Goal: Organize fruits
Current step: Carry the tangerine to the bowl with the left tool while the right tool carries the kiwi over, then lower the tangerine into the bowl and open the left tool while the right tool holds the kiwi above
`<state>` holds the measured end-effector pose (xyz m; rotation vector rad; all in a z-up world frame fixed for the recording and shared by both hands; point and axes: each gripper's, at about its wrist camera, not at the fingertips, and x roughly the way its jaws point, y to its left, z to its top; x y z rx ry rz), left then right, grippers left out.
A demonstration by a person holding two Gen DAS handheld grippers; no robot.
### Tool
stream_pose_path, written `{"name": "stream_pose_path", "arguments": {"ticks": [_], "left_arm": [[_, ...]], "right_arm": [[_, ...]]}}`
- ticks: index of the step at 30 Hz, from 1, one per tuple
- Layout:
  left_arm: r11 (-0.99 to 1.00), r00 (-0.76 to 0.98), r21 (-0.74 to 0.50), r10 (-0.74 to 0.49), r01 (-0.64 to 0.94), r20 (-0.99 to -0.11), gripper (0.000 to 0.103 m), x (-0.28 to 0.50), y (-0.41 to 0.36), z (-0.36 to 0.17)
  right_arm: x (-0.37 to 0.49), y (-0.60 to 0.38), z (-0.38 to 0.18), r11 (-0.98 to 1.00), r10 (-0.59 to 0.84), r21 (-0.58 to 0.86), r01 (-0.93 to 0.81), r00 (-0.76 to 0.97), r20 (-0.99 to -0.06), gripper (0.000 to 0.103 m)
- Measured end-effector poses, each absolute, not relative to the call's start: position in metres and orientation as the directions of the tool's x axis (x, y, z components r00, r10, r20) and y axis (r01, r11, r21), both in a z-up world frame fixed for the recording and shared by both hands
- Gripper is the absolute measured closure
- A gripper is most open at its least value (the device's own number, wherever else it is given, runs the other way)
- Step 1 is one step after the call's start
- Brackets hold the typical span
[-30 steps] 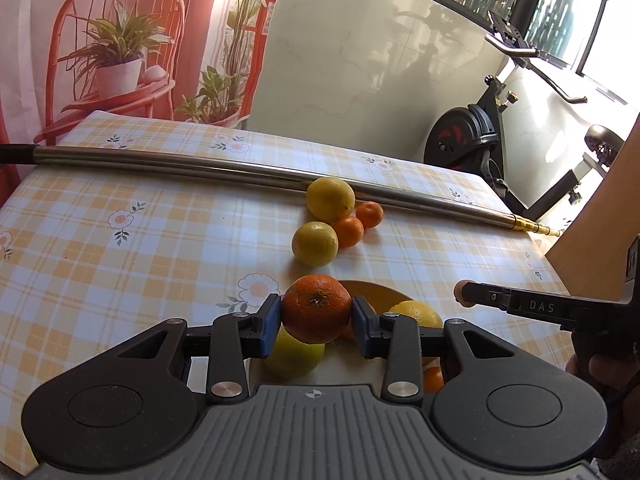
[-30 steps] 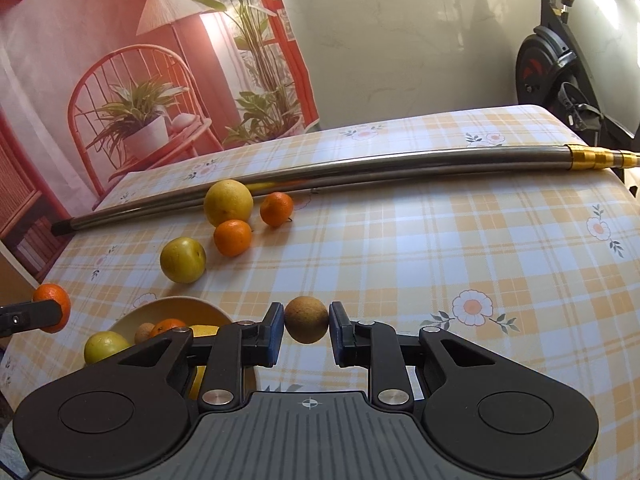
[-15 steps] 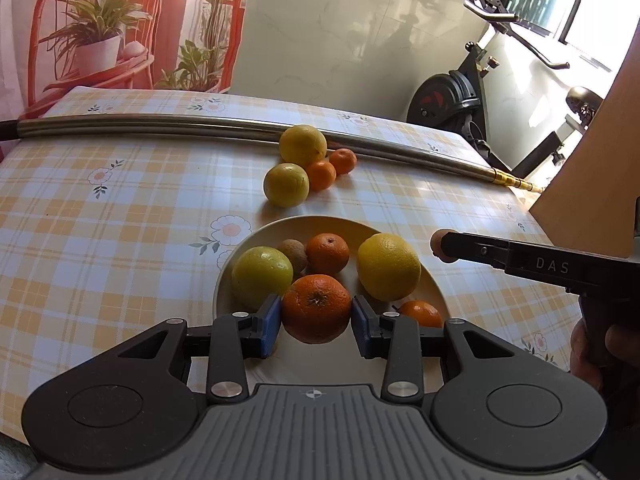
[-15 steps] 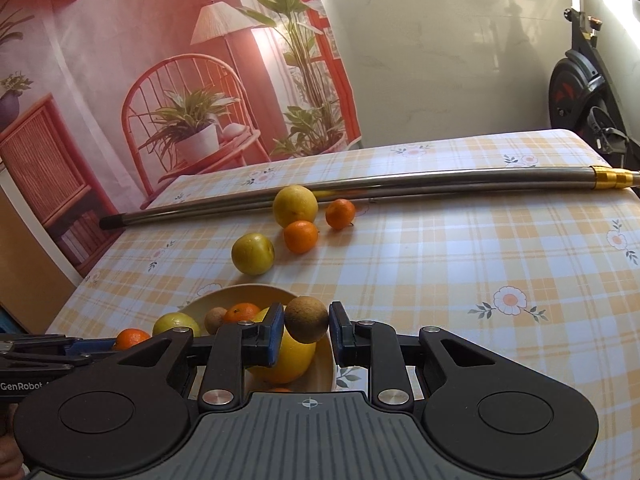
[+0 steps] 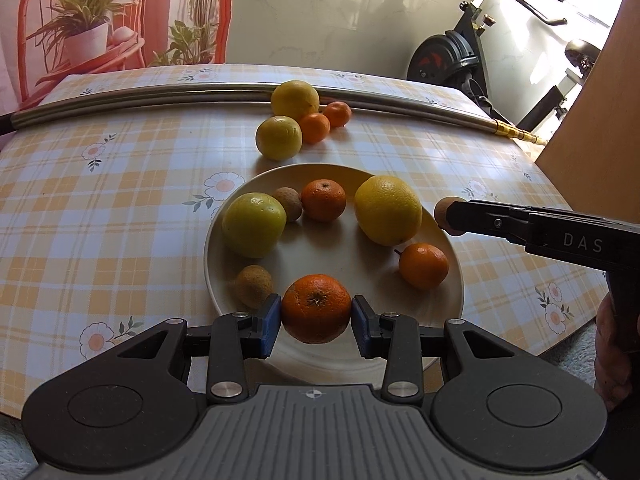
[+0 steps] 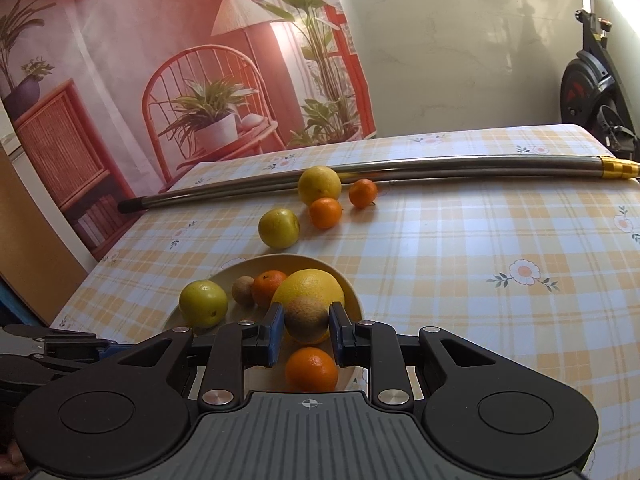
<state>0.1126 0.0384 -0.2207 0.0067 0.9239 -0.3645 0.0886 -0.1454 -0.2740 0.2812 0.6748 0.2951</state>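
Checked tablecloth (image 5: 120, 208); left tongs (image 5: 316, 320) gripping orange (image 5: 316, 308), right tongs (image 6: 307, 330) clamping brown fruit (image 6: 306, 318) above plate (image 5: 336, 248).

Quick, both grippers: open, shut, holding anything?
Left gripper: shut on an orange, over the plate.
Right gripper: shut on a small brown fruit.

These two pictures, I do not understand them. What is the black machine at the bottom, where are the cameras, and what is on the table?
No robot here: a person holds one black two-finger tool in each hand, with a camera on each looking forward along its fingers. The left tool grips an orange over the plate. The right tool grips a small brown fruit. The plate already carries fruit on the checked tablecloth. Four more fruits lie beyond it, beside a metal pole.
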Motion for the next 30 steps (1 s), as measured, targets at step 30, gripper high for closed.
{"name": "stream_pose_path", "arguments": {"ticks": [30], "left_arm": [[0.949,0.609,0.024,-0.183,0.315,-0.772,0.061,0.114,0.035,-0.233]], "right_arm": [[0.079,-0.148,-0.278,0.918,0.359,0.359,-0.167,0.735,-0.575,0.081]]}}
